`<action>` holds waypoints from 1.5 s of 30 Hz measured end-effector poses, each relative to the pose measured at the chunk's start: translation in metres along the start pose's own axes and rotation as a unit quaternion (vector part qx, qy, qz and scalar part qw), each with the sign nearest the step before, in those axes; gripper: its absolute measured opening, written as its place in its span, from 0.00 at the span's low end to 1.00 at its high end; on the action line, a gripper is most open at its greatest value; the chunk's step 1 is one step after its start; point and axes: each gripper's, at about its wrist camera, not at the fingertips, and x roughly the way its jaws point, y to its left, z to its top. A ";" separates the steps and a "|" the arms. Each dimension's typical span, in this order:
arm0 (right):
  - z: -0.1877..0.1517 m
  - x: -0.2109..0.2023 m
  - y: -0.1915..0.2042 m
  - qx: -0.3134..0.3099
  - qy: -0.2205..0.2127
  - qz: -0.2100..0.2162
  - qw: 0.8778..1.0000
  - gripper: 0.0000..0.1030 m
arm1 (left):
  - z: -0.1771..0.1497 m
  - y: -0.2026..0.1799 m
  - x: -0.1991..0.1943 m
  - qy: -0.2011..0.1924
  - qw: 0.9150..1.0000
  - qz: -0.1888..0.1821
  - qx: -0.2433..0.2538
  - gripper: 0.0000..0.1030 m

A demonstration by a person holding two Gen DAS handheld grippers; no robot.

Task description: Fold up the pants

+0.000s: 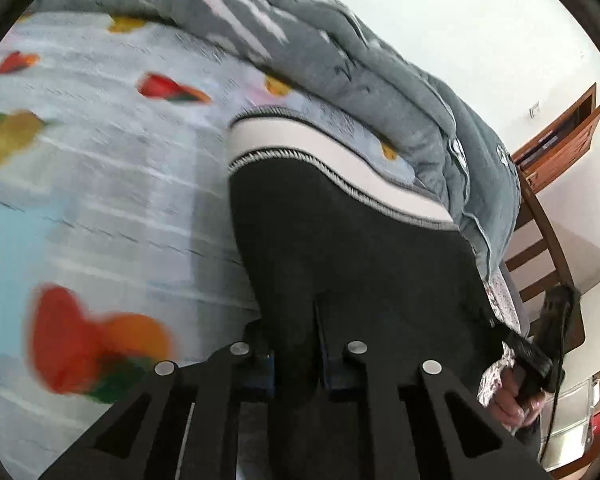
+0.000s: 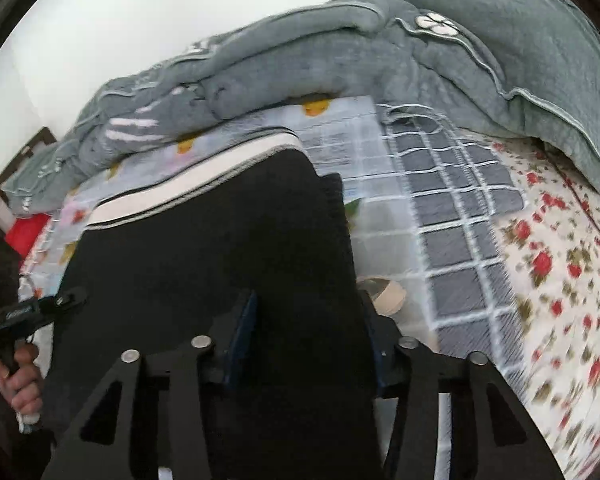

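Black pants (image 1: 340, 248) with a white, black-trimmed waistband (image 1: 324, 160) hang stretched above the bed. My left gripper (image 1: 296, 344) is shut on the near black fabric of the pants, which fills the gap between its fingers. In the right wrist view the same pants (image 2: 204, 240) show with their waistband (image 2: 188, 180) at the far side. My right gripper (image 2: 308, 328) is shut on the pants fabric too. The right gripper also shows in the left wrist view (image 1: 536, 356), held in a hand. The left gripper shows in the right wrist view (image 2: 32, 312).
A bedsheet with fruit prints (image 1: 100, 152) lies under the pants. A rumpled grey quilt (image 1: 340, 48) lies along the far side, also in the right wrist view (image 2: 380, 52). A grey checked blanket (image 2: 452, 208) and a red floral sheet (image 2: 560, 280) lie to the right. A wooden chair (image 1: 540, 256) stands beside the bed.
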 end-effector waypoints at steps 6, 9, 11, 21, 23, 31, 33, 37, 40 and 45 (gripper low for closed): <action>-0.052 -0.001 0.082 -0.022 -0.001 0.097 0.995 0.34 | 0.017 0.057 -0.072 -0.030 0.996 0.076 0.022 0.13; -0.057 -0.002 0.112 -0.054 -0.016 0.096 0.994 0.34 | 0.009 0.074 -0.087 -0.021 0.993 0.109 0.037 0.15; -0.048 -0.006 0.122 -0.065 -0.031 0.072 0.995 0.35 | 0.004 0.081 -0.088 -0.008 0.992 0.123 0.041 0.24; 0.046 0.069 0.135 -0.048 0.040 0.039 0.997 0.43 | -0.007 0.073 -0.118 -0.034 0.985 0.147 0.083 0.59; 0.045 0.086 0.145 -0.079 0.068 0.023 0.994 0.35 | -0.006 0.075 -0.122 -0.036 0.986 0.145 0.077 0.59; -0.010 -0.001 0.128 -0.063 -0.066 0.027 0.995 0.12 | -0.010 0.076 -0.134 -0.051 0.982 0.159 0.090 0.59; -0.023 0.032 0.126 -0.075 -0.019 -0.032 0.996 0.14 | -0.007 0.070 -0.130 -0.052 0.981 0.157 0.098 0.59; -0.014 0.006 0.127 -0.076 -0.046 -0.022 0.996 0.20 | -0.004 0.045 -0.128 -0.081 0.977 0.149 0.128 0.59; -0.005 -0.016 0.145 -0.099 -0.099 -0.033 0.990 0.25 | 0.001 0.023 -0.123 -0.106 0.969 0.150 0.164 0.59; 0.011 0.009 0.172 -0.138 -0.093 -0.021 0.986 0.29 | 0.028 -0.008 -0.090 -0.105 0.965 0.151 0.189 0.59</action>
